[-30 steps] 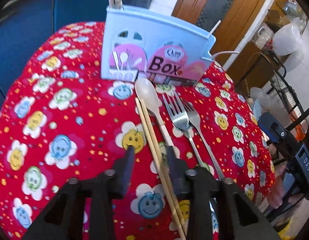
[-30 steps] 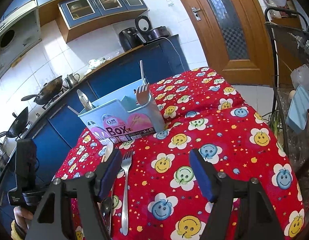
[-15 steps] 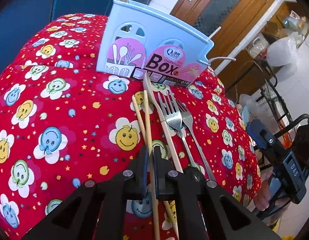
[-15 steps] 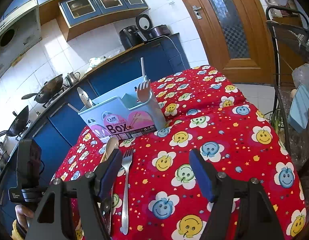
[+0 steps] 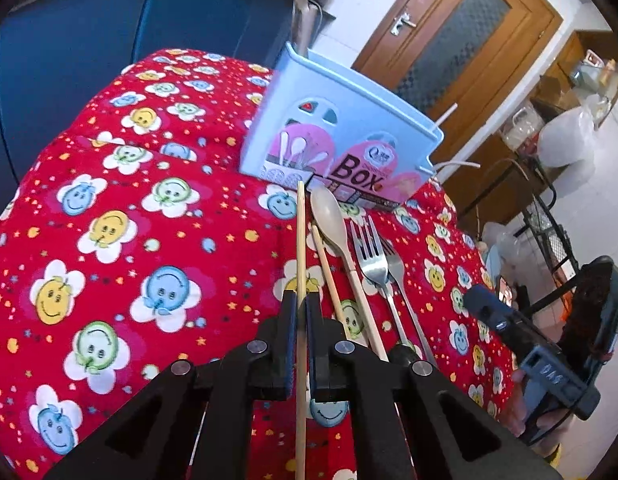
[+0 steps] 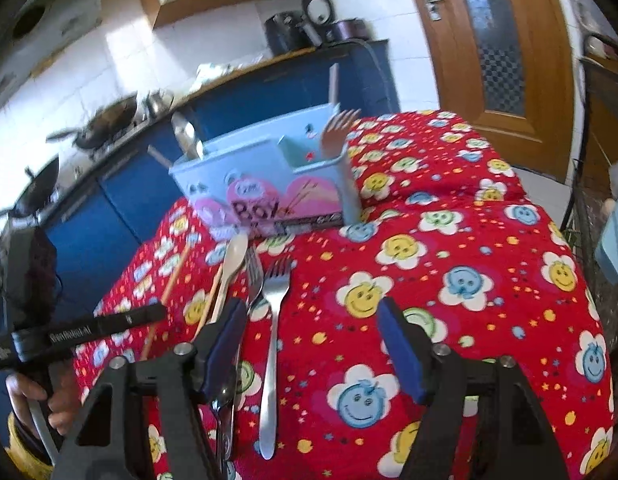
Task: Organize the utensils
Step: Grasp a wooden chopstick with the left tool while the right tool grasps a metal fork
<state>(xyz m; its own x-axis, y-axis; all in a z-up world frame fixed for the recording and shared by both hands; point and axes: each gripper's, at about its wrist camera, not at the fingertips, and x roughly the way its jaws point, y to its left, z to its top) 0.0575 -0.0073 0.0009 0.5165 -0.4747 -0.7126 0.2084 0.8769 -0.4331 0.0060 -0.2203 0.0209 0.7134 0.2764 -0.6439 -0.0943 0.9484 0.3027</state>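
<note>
Left gripper point(image 5: 301, 308): black two-finger tool, jaws closed tight on one thin pale wooden chopstick point(image 5: 300, 248), which runs straight out between the fingers, tip raised and pointing at the box.
Second chopstick point(image 5: 327, 268): matching wooden stick, lying on the cloth just right of the held one.
Beige plastic spoon point(image 5: 329, 216): flat on the cloth, bowl near the foot of the box, beside the lying chopstick.
Two steel forks point(image 5: 373, 256): side by side right of the spoon, tines toward the box.
Light-blue plastic utensil box point(image 5: 337, 140): upright at the far side of the table, pink label reading "Box"; a few utensils already stand in it.
Right gripper point(image 6: 309, 344): blue-padded jaws wide apart, holding nothing, hovering over the fork handles.
Red smiley-flower tablecloth point(image 6: 469, 280): covers the table under everything.
</note>
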